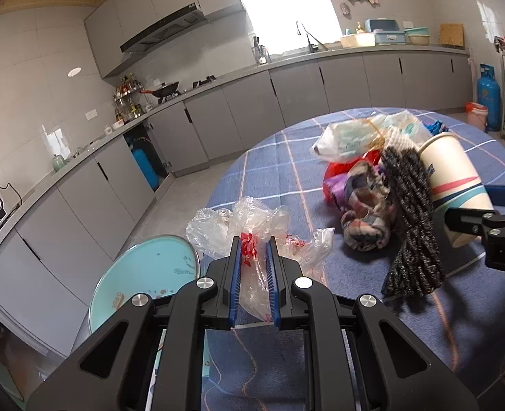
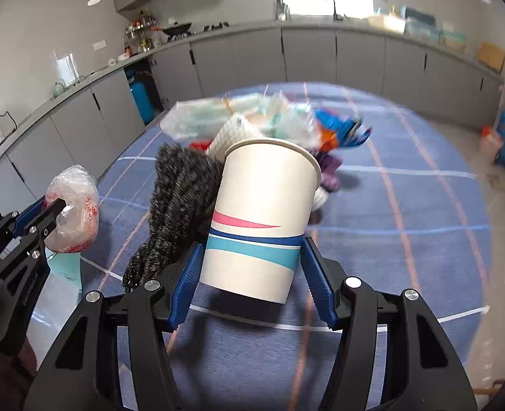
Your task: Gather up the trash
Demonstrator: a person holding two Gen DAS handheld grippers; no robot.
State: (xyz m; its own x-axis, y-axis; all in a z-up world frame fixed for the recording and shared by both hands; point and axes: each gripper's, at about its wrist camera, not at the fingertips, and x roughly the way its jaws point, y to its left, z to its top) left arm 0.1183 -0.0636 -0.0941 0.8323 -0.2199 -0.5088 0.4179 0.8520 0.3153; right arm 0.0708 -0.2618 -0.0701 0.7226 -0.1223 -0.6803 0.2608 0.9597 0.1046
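1. Trash is sitting in two spots right now: one crumpled clear plastic bag with red print is hanging in the left hand-held gripper, out over the near-left edge of the bench, and everything else is lying in a heap further in.
2. Left hand-held gripper is nearly closed, its blue pads pinching the neck of that bag. Just below and to its left a round turquoise bin lid is showing, so I'm guessing that's where the bag is heading.
3. Middle of the bench: one dark knitted thing, one plaid cloth bundle, one red bag, at least one whitish wrapper and some blue packaging, all touching or overlapping. Can't count the wrappers for sure, it's blurry.
4. Right side: one paper cup is sitting between the pads of the right hand-held gripper, dead ahead of it, long axis running away from the gripper and tilted, rim pointing to the heap. It's leaning against the knitted thing.
5. Right jaws are about half open and both pads look to be touching the cup's lower wall, so I'd call it gripped. The right hand is obviously the one for the cup; the left is busy.
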